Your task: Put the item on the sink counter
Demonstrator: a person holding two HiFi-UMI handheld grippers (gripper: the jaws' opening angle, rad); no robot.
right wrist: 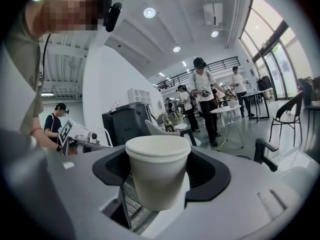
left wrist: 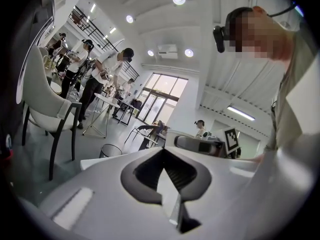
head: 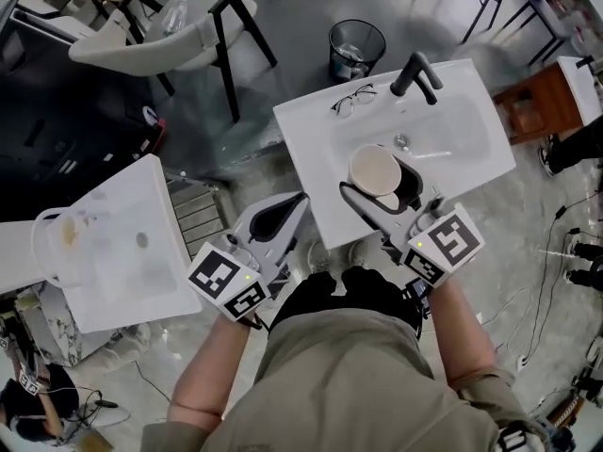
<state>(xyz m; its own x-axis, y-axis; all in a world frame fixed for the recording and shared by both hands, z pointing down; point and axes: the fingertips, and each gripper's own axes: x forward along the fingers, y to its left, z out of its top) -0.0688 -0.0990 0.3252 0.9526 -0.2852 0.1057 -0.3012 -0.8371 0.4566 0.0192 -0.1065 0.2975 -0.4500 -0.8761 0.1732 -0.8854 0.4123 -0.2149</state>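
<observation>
A white paper cup (head: 375,169) stands upright between the jaws of my right gripper (head: 382,185), which is shut on it. In the head view the cup hangs over the near rim of the basin of the white sink counter (head: 311,130). The right gripper view shows the same cup (right wrist: 157,176) filling the gap between the dark pads. My left gripper (head: 300,201) sits just off the counter's near left edge, its jaws closed to a point with nothing in them. In the left gripper view the left gripper (left wrist: 163,152) also shows its tips meeting.
A black faucet (head: 415,72) and a pair of glasses (head: 352,99) are on the counter's far side. A wire bin (head: 356,49) stands behind it, a second white basin (head: 132,252) at left, a wooden stand (head: 532,102) at right. Several people stand in the background.
</observation>
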